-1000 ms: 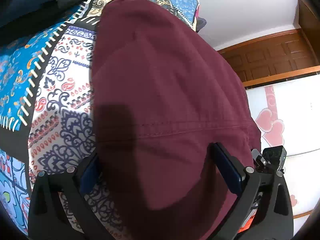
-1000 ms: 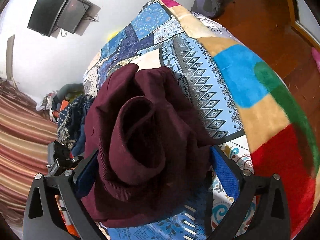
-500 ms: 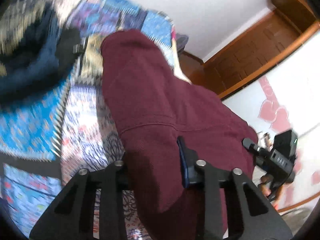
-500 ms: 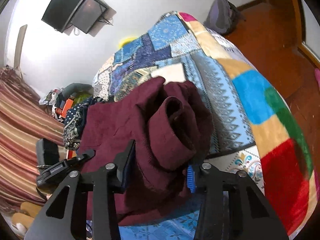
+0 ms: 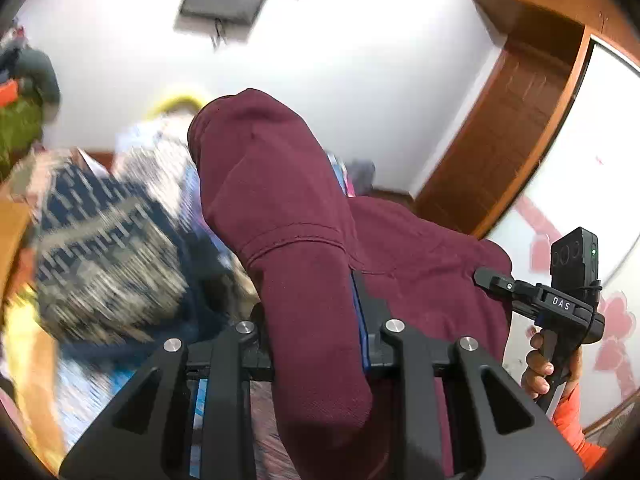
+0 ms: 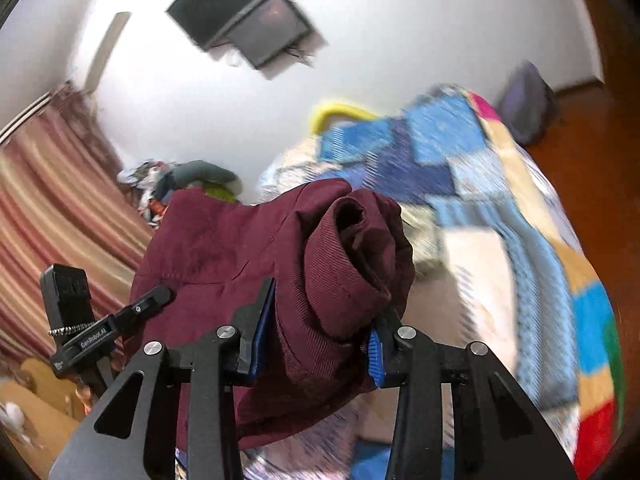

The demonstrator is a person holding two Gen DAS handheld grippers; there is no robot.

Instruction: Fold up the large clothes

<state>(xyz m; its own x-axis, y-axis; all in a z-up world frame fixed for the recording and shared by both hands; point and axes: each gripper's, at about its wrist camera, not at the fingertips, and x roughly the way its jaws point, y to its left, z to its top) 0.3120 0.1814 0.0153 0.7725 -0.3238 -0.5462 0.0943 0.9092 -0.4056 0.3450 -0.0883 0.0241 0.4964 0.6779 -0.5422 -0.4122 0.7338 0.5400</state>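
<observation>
The left gripper [image 5: 316, 320] pinched a fold of the maroon garment [image 5: 280, 208], its jaws closing on the cloth. The right gripper [image 6: 316, 340] pinched a bunched, ribbed part of the garment — jaws closing too. The garment hung between both, lifted above the patchwork quilt [image 6: 520, 208] — blurred beneath.

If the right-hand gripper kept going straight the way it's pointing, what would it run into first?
The right gripper already clamps the bunched maroon garment, its fingers closing on it. That cloth fills the line ahead. Beyond it probably lies the patchwork bedspread, though depth is hard to judge.
</observation>
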